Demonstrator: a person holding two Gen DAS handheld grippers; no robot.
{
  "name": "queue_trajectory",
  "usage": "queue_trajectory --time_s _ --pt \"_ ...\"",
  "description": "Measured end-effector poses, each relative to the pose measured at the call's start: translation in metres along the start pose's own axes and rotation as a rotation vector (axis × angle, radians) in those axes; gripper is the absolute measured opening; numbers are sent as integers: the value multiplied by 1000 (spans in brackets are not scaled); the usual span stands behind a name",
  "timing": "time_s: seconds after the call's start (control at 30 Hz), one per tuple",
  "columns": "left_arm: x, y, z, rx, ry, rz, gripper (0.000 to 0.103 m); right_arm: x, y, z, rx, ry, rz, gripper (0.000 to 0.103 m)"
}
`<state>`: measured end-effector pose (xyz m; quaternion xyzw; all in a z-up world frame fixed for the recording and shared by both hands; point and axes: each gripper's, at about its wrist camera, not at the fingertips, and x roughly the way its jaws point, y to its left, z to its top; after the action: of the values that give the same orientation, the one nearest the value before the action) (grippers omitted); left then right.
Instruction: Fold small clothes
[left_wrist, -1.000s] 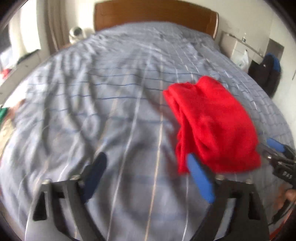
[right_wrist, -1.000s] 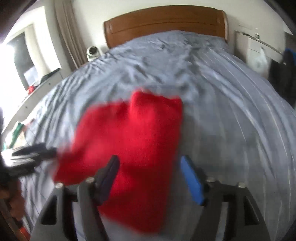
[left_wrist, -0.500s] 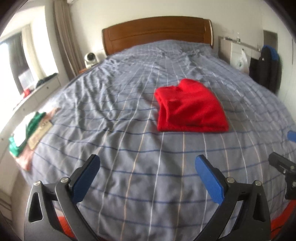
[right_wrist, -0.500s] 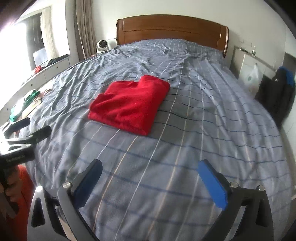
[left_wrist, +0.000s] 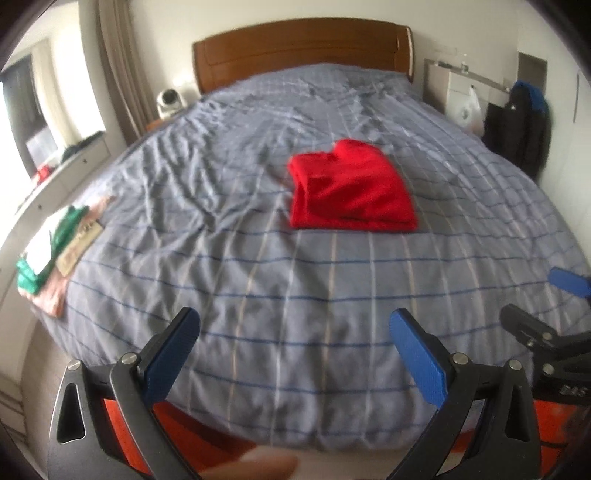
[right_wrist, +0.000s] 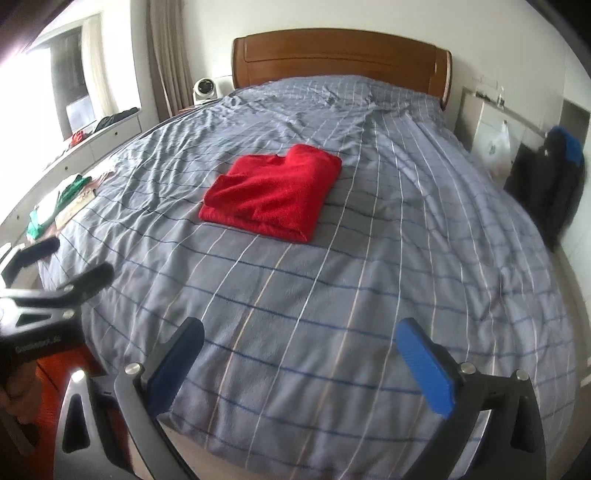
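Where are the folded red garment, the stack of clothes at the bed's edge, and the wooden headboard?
folded red garment (right_wrist: 273, 194), right wrist view, middle of its top layer
stack of clothes (left_wrist: 51, 251), left wrist view, green piece on top
wooden headboard (right_wrist: 340, 55), right wrist view, centre panel

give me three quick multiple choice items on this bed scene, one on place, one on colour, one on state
1. Where does the folded garment lie?
A. on the bedspread
B. on the floor
C. between a tool's fingers

2. What colour is it?
A. green
B. red
C. white

3. How do the left tool and right tool stand?
A. both shut on cloth
B. one open, one shut
C. both open, empty

Answers: 1 A, it rests mid-bed, apart from both tools. 2 B, plain red. 3 C, fingers spread wide with only bedspread between.
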<state>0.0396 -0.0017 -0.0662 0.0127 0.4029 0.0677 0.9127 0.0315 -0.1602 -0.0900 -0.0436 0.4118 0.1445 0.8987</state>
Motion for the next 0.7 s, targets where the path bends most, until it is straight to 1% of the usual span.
queue_trajectory --time_s 0.1,0.17,0.23,0.3,0.43,0.5,0.63,0.7 --pt "-10 1 -2 8 7 -28 103 -4 -6 -4 13 47 -9 102" --pt "-18 1 -1 15 12 -53 103 -12 -8 -7 -9 63 25 102" --pt "-24 1 2 24 6 -61 103 -19 -6 -6 -51 55 58 102" --pt "-30 0 6 36 -6 -58 103 -27 -4 -4 -105 36 68 102" --pt "-46 1 13 25 -48 -48 103 -45 -1 6 -164 -6 20 102" --pt "-54 3 12 4 -77 -60 103 -55 0 10 -159 -33 11 102" --pt "-60 5 5 -19 -103 -106 103 -74 -1 9 -67 -74 70 102" --pt "-59 3 2 -18 -97 -104 103 -80 2 6 -51 -99 74 102"
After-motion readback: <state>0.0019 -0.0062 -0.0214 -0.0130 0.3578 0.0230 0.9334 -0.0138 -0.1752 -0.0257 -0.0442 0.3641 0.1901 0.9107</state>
